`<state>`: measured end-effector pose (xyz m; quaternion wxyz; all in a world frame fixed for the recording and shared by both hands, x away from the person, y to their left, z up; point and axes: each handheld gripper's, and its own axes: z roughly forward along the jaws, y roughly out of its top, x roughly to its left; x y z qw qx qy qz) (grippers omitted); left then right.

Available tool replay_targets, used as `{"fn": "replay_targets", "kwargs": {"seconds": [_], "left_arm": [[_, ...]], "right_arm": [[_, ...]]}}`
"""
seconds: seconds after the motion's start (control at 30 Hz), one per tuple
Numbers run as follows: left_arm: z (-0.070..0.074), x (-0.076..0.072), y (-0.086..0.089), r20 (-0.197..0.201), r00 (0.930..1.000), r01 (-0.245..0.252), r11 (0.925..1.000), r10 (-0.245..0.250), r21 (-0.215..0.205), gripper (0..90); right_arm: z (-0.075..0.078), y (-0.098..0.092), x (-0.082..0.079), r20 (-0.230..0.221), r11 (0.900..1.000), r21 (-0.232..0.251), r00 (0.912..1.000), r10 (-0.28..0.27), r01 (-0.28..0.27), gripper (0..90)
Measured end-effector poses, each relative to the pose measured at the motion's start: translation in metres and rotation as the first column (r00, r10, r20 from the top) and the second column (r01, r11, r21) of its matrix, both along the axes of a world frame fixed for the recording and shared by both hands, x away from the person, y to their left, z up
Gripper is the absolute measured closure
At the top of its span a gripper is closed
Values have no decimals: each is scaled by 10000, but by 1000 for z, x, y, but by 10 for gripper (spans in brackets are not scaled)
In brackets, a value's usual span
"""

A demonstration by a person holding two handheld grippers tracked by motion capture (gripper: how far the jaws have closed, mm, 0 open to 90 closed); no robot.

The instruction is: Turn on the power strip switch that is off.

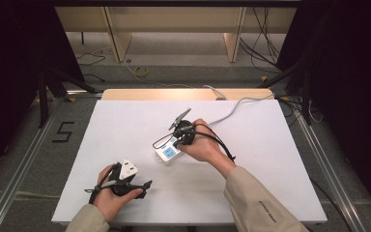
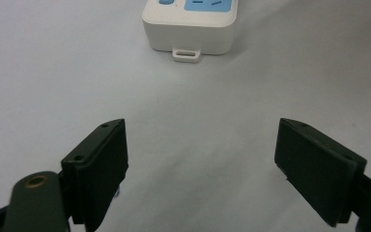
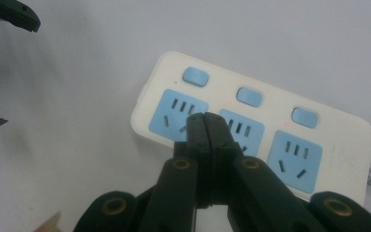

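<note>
Over power strip [image 3: 251,130] right gripper [image 3: 206,118] closed; left gripper [image 2: 200,169] wide

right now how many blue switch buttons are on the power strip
3, in a row along the power strip's far edge: one near its free end, one midway, one nearest the cable.

white table [image 1: 125,125] | "5" floor mark [image 1: 64,131] | yellow cable coil [image 1: 141,71]

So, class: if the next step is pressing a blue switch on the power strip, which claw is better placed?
Right. The right claw is shut, poised above the power strip; the left claw stands open, well short.
</note>
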<state>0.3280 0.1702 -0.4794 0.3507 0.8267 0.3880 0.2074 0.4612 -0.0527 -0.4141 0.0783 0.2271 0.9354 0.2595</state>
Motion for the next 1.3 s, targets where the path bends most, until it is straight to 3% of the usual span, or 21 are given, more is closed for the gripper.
{"fn": "replay_targets", "kwargs": {"seconds": [1.3], "left_arm": [[0, -1, 0, 28, 10000, 45, 10000, -45, -49, 193]], "right_arm": [[-12, 31, 15, -149, 9999, -148, 9999, 35, -37, 900]]}}
